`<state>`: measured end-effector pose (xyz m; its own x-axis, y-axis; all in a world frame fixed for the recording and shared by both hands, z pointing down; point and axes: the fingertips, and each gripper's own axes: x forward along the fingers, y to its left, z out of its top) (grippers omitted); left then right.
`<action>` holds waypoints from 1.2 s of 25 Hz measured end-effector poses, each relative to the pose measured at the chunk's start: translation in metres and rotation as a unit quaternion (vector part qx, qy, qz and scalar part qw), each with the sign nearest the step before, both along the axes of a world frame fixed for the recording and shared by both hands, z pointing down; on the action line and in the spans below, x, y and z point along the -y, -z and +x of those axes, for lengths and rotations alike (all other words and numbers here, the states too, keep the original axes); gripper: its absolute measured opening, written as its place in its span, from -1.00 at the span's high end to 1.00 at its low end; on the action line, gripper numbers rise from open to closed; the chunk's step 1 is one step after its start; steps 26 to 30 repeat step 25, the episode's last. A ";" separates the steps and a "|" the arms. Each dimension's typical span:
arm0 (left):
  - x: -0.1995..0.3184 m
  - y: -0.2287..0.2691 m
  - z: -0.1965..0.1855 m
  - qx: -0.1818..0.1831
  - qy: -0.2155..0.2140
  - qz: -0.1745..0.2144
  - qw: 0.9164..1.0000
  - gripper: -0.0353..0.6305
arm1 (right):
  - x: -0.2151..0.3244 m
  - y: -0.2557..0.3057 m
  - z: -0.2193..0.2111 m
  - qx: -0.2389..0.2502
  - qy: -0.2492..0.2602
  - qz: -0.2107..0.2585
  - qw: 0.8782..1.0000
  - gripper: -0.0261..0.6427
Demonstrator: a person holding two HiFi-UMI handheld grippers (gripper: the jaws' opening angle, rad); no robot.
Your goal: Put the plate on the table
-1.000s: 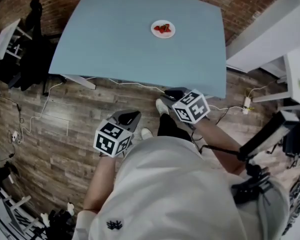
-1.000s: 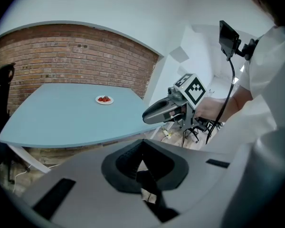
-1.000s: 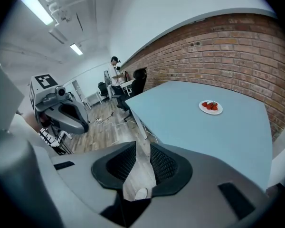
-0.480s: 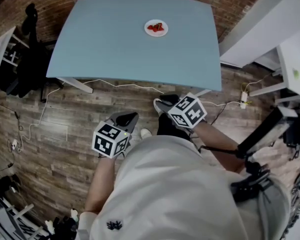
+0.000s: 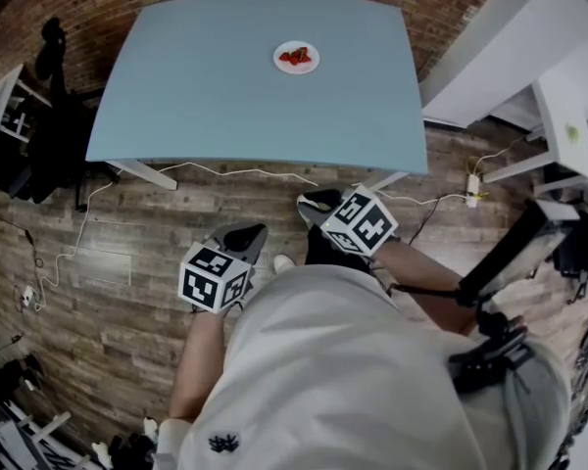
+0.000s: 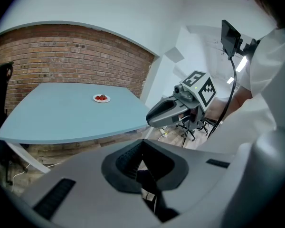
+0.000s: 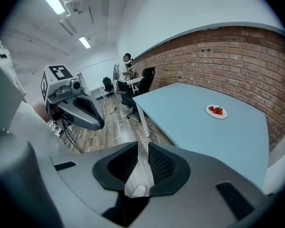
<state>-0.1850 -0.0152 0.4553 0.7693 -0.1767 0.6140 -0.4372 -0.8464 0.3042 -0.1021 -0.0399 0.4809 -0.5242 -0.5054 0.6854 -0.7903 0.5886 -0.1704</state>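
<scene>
A small white plate with red strawberries rests on the far part of the light blue table. The plate shows small and distant in the left gripper view, and the same plate lies right of centre in the right gripper view. Both grippers hang over the wooden floor, close to the person's body and well short of the table's near edge. My left gripper is shut and holds nothing. My right gripper has its jaws drawn to a narrow slit, with nothing between them.
A black chair stands left of the table. White furniture stands to the right. Cables and a power strip lie on the floor near the table legs. A black stand is by the person's right side.
The head view has drifted, so the table and plate sit further left in it. Both grippers stay low by the body, shifted slightly left. The plate has not moved on the table.
</scene>
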 end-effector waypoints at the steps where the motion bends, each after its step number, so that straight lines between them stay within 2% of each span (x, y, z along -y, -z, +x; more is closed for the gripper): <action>1: 0.000 0.000 -0.001 0.000 0.001 0.000 1.000 0.89 | 0.000 0.000 -0.001 -0.002 0.002 0.001 1.000 0.70; 30: 0.005 -0.001 -0.005 -0.003 0.023 -0.006 1.000 0.89 | 0.008 0.000 -0.001 -0.021 0.031 0.013 0.999 0.77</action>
